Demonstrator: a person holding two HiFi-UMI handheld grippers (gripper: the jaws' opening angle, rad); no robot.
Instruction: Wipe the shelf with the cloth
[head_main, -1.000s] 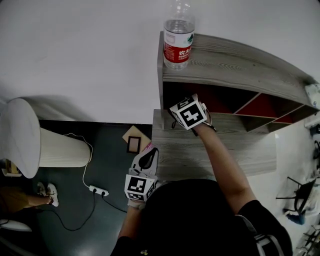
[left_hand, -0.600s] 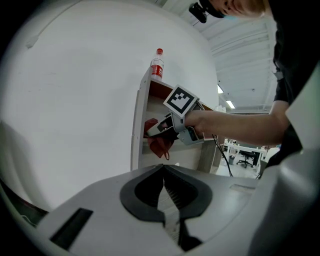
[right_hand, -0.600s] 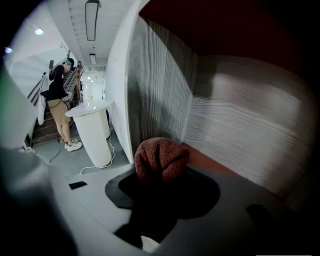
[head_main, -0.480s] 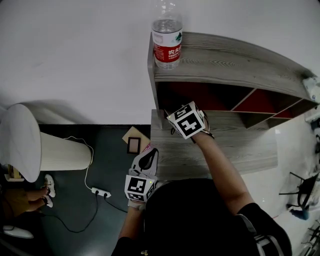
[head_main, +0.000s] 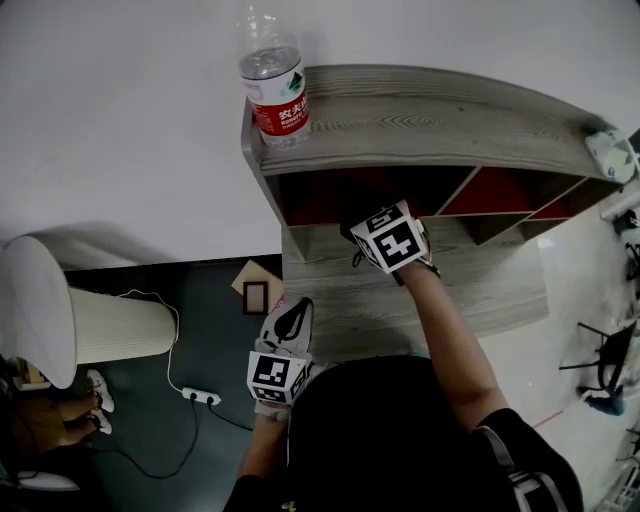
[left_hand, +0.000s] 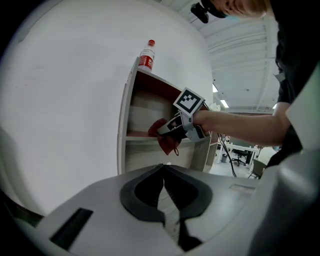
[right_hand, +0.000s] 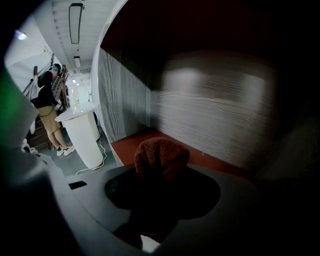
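Grey wood shelf (head_main: 420, 115) against white wall, bottle (head_main: 272, 85) on top. Right gripper (left_hand: 165, 130) inside left compartment, pinching red cloth (right_hand: 161, 155) near its floor. Left gripper (head_main: 290, 320) held low, jaws pressed together, empty. Step looks like wiping inside. Next: press cloth down, sweep along floor.

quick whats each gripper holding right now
Left gripper: closed, empty.
Right gripper: closed on the cloth, inside the shelf.
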